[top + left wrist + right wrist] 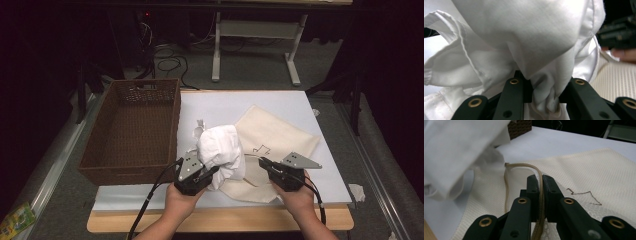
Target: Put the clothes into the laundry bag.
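A crumpled white cloth [220, 147] hangs bunched over the near middle of the white board [220, 105]. My left gripper [210, 172] is shut on its lower folds; in the left gripper view the jaws [544, 85] pinch a wad of the white cloth [524, 32]. A cream mesh bag [272, 132] with a small dark drawn mark lies flat to the right. My right gripper [262, 162] is shut on the bag's near-left edge. In the right gripper view its pads [541, 180] clamp a tan rim strip of the cream bag [586, 167], which arches up and left.
A brown woven basket [125, 175] stands on the left side of the board, its inside bare. The wooden table edge [220, 220] runs along the front. A white metal stand [255, 30] and cables are on the floor beyond.
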Demonstrator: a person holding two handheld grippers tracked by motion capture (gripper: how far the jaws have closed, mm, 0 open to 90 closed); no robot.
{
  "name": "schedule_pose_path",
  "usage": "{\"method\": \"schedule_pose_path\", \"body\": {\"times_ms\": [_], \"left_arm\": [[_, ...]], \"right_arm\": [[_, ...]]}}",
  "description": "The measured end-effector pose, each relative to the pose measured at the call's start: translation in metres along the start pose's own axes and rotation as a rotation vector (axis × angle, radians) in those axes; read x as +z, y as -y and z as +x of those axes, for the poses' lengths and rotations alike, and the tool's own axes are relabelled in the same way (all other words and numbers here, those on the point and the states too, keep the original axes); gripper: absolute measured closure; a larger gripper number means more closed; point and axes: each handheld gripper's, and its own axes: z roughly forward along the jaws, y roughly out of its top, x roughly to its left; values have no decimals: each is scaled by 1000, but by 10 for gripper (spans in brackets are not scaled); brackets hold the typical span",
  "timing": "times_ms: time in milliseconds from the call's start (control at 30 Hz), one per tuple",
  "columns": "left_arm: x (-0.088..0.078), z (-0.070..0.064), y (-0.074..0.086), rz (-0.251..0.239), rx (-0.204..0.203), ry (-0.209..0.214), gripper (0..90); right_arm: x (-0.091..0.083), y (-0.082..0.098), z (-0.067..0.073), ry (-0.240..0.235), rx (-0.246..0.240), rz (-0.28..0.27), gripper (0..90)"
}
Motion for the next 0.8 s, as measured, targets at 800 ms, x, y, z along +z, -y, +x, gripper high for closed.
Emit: {"method": "schedule_pose_path", "body": {"times_ms": [800], "left_arm": [[2, -17, 17, -4, 3, 16, 741]], "right_arm": [[15, -13, 0, -1, 30, -68, 856]]}}
